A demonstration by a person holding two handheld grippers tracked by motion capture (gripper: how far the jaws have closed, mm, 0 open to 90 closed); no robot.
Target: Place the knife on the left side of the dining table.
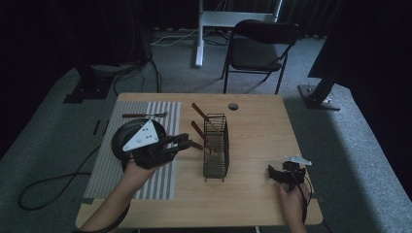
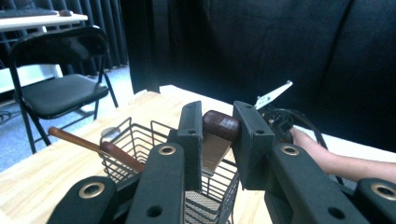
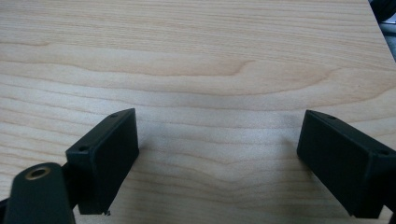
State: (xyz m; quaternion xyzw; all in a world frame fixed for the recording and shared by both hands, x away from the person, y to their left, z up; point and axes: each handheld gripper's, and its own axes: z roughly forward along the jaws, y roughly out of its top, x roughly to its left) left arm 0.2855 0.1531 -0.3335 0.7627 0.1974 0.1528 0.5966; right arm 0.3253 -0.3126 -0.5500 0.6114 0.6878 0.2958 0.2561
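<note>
Striped mat: a grey-and-white striped placemat covers the left part of the light wooden surface, with a wooden-handled fork lying crosswise near its far edge and a dark round plate partly under the left hand.
Left gripper: the black two-jaw left gripper hangs over the mat's right edge, pointing right toward the basket; its jaws are pressed in on a brown wooden utensil handle, pinched crosswise between the pads.
Held thing: the handle's rounded end shows between the jaws in the left gripper view, and a pale flat part runs down from it toward the basket (what kind of utensil it is I cannot tell).
Basket: the black wire cutlery basket stands upright just right of the left gripper, with two more brown wooden-handled utensils leaning out of it toward the far left.
Key relation: the basket's open top lies directly ahead of and below the held handle, so the next move likely turns on swinging the handle's long axis upright and lowering it in; the left hand is much the nearer one.
Right gripper: the black right gripper rests near the surface's right front, well apart from the basket, jaws spread wide with bare wood between them.
Risk: the tip could catch on a wire.
</note>
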